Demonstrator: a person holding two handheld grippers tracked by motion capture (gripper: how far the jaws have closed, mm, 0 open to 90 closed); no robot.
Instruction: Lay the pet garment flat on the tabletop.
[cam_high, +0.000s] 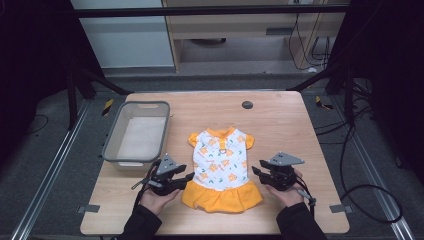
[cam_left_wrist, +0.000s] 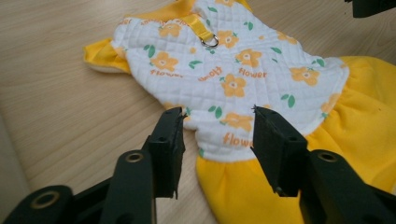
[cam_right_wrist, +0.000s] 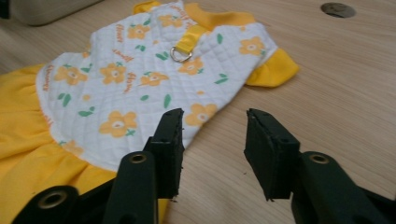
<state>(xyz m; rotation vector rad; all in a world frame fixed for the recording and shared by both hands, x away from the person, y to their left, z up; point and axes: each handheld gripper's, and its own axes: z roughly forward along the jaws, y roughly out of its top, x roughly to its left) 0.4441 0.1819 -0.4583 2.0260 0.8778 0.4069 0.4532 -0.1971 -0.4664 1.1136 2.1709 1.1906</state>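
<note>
A small pet dress (cam_high: 222, 165) lies flat in the middle of the wooden table (cam_high: 280, 125), with a white quilted top printed with orange flowers and a yellow skirt toward the person. My left gripper (cam_high: 189, 176) sits just left of the skirt's waist and my right gripper (cam_high: 256, 171) just right of it. In the left gripper view the jaws of the left gripper (cam_left_wrist: 217, 116) stand apart over the dress (cam_left_wrist: 233, 70) edge, pressing nothing. In the right gripper view the right gripper (cam_right_wrist: 215, 116) is open beside the dress (cam_right_wrist: 126, 79), above bare wood.
A grey plastic bin (cam_high: 111, 140) stands at the table's left, its inside bare. A round black grommet (cam_high: 247, 105) sits near the far edge. A metal ring (cam_left_wrist: 211, 41) hangs on the dress's yellow strap. Cables lie on the floor at the right.
</note>
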